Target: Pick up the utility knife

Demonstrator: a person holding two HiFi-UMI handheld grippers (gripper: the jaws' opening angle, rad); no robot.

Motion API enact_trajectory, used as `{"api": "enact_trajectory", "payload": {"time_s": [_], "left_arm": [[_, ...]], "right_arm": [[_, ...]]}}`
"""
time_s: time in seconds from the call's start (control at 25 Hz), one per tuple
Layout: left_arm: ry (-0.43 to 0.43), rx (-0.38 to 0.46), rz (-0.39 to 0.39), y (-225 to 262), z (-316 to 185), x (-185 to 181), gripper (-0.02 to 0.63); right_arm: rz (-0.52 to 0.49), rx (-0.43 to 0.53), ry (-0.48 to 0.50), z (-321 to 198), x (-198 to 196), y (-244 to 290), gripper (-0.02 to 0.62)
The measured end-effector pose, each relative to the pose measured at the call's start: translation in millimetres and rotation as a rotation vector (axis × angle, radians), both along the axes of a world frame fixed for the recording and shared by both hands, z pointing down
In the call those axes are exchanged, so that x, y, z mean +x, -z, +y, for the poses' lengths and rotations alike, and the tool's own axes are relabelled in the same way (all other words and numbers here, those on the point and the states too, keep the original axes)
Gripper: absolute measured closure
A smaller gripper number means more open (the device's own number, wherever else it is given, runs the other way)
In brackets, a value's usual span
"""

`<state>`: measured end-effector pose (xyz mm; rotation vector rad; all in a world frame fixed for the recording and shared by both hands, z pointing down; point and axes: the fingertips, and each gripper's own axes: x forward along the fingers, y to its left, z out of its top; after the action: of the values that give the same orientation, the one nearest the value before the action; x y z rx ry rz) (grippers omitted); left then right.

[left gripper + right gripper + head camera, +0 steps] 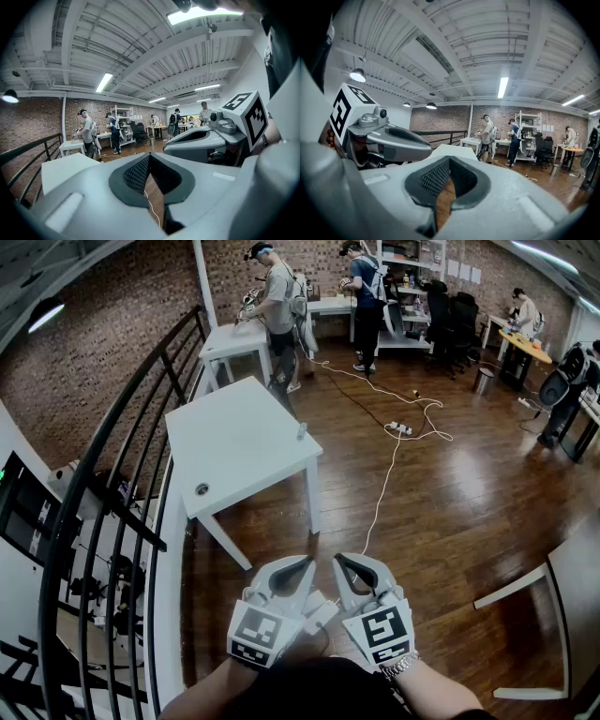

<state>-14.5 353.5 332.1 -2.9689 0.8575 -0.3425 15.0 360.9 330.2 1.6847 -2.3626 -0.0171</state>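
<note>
Two grippers are held low and side by side over a wooden floor [450, 512], the left gripper [307, 562] just beside the right gripper [340, 562]. In each gripper view the jaws are seen closed, their dark ribbed pads meeting at the tips. Nothing is gripped, and only a sliver of floor is seen through the gap below the tips. Each gripper is pointed slightly downward, towards a white worktop [234, 442] that stands well apart from both.

A small upright object [302, 431] is seen on the worktop near its right edge. It is too small to be identified with certainty as the utility knife. A round fitting [202, 489] is set in the worktop near its near-left corner.

A black railing [122, 456] is run along the left of the worktop. A white cable [384, 484] is laid across the floor from near the worktop's right side to a power strip [401, 428]. Several people are seen at other tables by the brick wall [112, 324] at the far end of the room.
</note>
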Motion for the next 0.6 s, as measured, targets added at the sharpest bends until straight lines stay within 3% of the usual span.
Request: {"api": "enact_trajectory", "payload": {"time_s": [0.32,0.6], "left_arm": [[0.006,-0.007,0.003,-7,-7,8,0.589],[0.000,-0.018,0.025,-7,-42,8,0.589]], "right_arm": [[0.007,-0.007,0.002,-5,8,-5,0.603],[0.013,-0.019,-0.013,-38,11,-8,0.603]]}}
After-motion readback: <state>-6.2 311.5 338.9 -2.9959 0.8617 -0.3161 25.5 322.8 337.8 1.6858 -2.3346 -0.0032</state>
